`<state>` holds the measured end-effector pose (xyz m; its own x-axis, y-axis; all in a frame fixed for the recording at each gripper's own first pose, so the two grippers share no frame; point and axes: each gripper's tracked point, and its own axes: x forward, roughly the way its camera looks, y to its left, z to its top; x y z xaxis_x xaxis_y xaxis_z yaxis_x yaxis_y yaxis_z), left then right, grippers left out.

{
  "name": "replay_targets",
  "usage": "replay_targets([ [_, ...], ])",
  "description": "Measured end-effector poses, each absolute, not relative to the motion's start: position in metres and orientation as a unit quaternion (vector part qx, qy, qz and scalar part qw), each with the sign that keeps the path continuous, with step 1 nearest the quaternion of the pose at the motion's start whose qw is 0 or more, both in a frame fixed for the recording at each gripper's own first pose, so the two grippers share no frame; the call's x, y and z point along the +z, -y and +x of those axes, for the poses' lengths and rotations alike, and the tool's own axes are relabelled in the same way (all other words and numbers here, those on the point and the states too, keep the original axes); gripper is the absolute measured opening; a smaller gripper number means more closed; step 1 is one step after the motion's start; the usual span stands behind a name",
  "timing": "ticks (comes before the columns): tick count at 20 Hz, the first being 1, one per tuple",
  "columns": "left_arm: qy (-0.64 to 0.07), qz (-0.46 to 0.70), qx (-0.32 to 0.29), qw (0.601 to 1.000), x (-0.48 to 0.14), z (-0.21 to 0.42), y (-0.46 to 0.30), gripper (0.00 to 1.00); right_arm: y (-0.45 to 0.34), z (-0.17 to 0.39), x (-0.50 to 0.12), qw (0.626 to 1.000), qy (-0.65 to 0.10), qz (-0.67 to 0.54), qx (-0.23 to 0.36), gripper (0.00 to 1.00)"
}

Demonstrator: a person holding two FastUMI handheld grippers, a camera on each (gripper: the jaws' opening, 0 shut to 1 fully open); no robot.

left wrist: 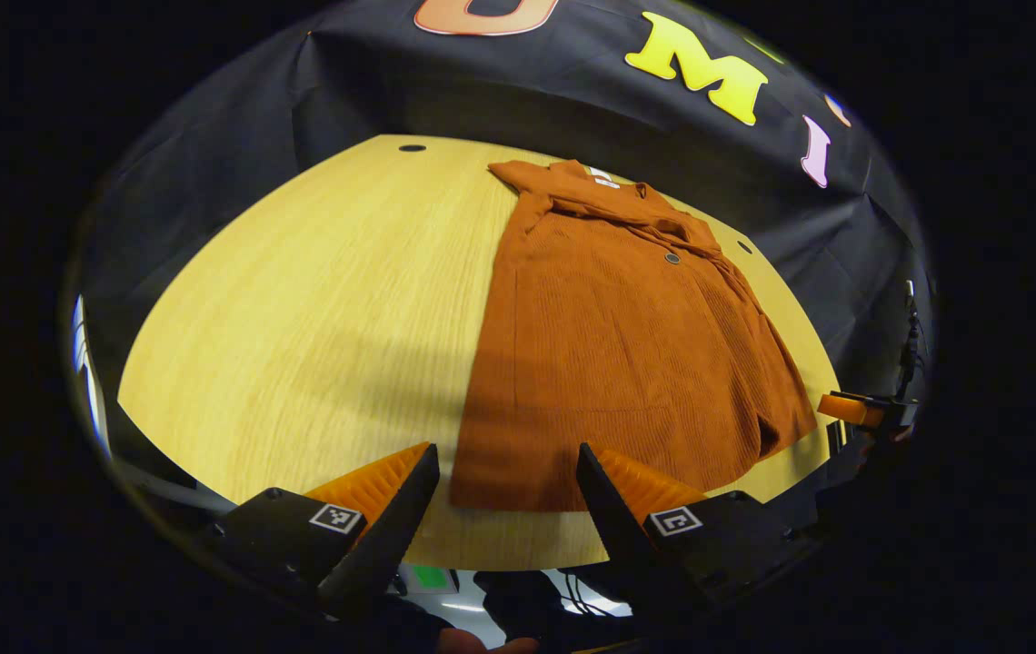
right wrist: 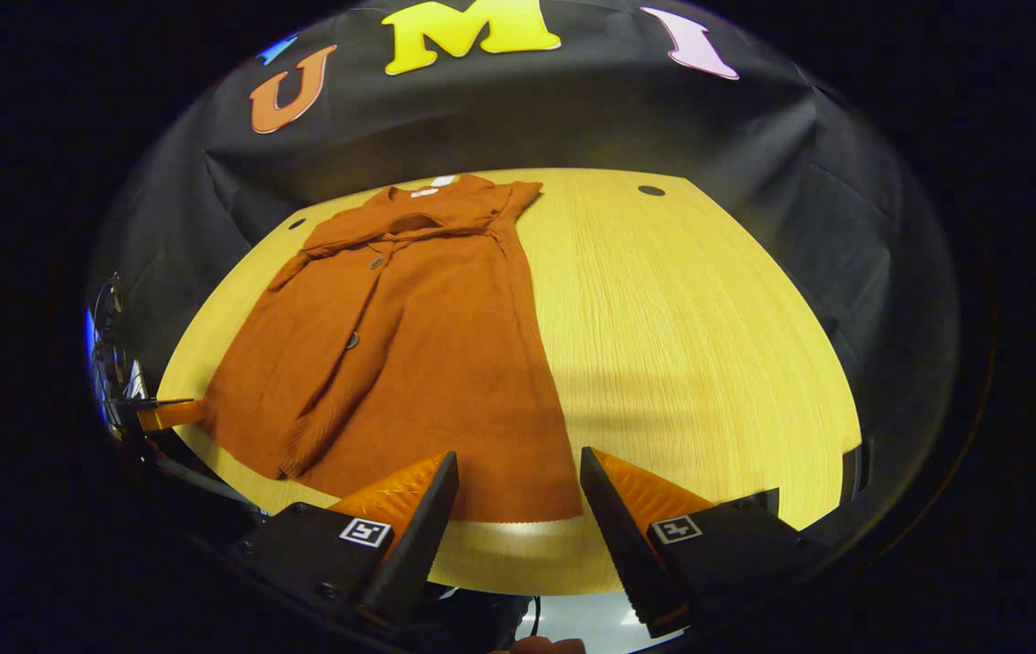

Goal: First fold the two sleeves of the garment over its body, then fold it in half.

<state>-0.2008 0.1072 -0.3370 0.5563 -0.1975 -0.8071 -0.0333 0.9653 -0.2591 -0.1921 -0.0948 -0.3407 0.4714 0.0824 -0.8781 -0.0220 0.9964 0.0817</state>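
On the yellow worktop (left wrist: 318, 300) lies the rust garment (left wrist: 613, 354), flat, collar toward the far wall, both sleeves folded over its body. Above the near edge hover the left hand-held gripper (left wrist: 507, 486) and the right hand-held gripper (right wrist: 518, 490), fingers wide apart, holding nothing, hem just beyond.
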Motion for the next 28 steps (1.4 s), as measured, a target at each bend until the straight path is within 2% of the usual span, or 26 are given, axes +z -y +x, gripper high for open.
replay_targets([
  [4, -0.482, -0.095, -0.064, 0.869, -0.342, -0.203, -0.101, 0.98, 0.093, -0.198, -0.373, 0.838, -0.546, 0.011, 0.019, 0.88],
  [7, -0.481, -0.092, -0.074, 0.869, -0.344, -0.196, -0.086, 0.94, 0.086, -0.192, -0.37, 0.844, -0.536, 0.016, 0.015, 0.86],
  [9, -0.482, -0.106, -0.087, 0.866, -0.35, -0.196, -0.066, 0.84, 0.074, -0.193, -0.369, 0.84, -0.541, 0.038, 0.016, 0.5],
  [11, -0.489, -0.097, -0.086, 0.863, -0.349, -0.197, -0.061, 0.49, 0.069, -0.193, -0.371, 0.837, -0.546, 0.028, 0.032, 0.14],
  [13, -0.493, -0.11, -0.09, 0.859, -0.348, -0.195, -0.056, 0.13, 0.058, -0.196, -0.367, 0.83, -0.553, 0.055, 0.055, 0.14],
  [14, -0.49, -0.124, -0.095, 0.858, -0.342, -0.197, -0.053, 0.08, 0.062, -0.194, -0.366, 0.829, -0.553, 0.064, 0.051, 0.14],
  [15, -0.482, -0.128, -0.097, 0.861, -0.336, -0.197, -0.053, 0.07, 0.064, -0.191, -0.358, 0.83, -0.551, 0.072, 0.047, 0.0],
  [17, -0.468, -0.133, -0.108, 0.867, -0.321, -0.194, -0.052, 0.04, 0.07, -0.183, -0.35, 0.835, -0.542, 0.089, 0.037, 0.01],
  [22, -0.431, -0.121, -0.131, 0.885, -0.273, -0.164, -0.06, 0.04, 0.062, -0.148, -0.296, 0.857, -0.498, 0.13, 0.032, 0.01],
  [28, -0.359, -0.114, -0.153, 0.914, -0.198, -0.086, -0.063, 0.04, 0.038, -0.067, -0.217, 0.888, -0.421, 0.175, 0.052, 0.01],
])
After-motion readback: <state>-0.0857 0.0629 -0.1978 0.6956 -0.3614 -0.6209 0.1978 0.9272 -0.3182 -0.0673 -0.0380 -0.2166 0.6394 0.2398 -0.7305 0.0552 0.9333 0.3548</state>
